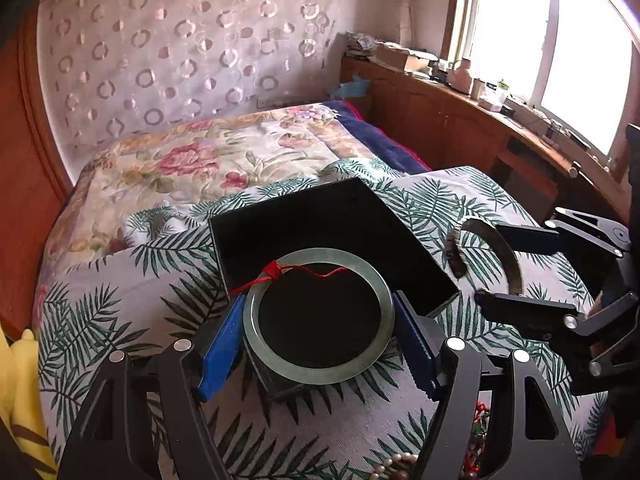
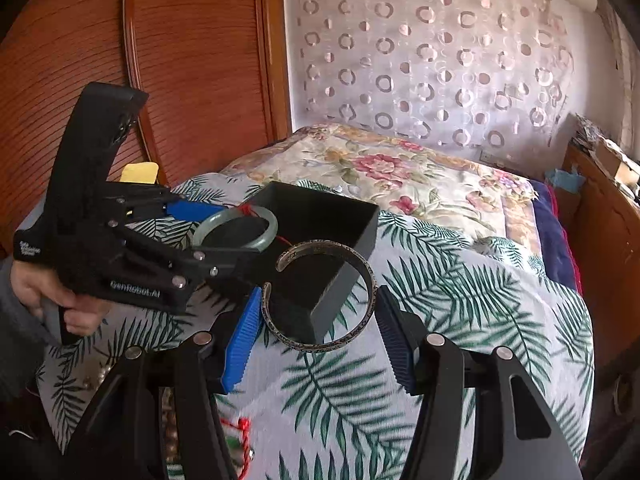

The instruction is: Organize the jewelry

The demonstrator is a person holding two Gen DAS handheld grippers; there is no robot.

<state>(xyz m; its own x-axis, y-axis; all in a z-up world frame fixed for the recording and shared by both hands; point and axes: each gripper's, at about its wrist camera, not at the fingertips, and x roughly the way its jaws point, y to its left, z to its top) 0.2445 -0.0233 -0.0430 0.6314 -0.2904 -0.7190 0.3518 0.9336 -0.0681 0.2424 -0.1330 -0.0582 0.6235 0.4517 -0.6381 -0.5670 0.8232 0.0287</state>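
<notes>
Between our left gripper's (image 1: 320, 344) pads we clamp the jade bangle (image 1: 318, 316) flat over the black box's (image 1: 320, 220) near corner on the bed, nearer than our right gripper (image 2: 316, 332), which grasps the metal cuff (image 2: 320, 296) beside it.

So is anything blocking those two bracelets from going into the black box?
Nothing visible. The green bangle, held in the left gripper, and the metal cuff, held in the right gripper, both hang beside the open box, with nothing in between.
</notes>
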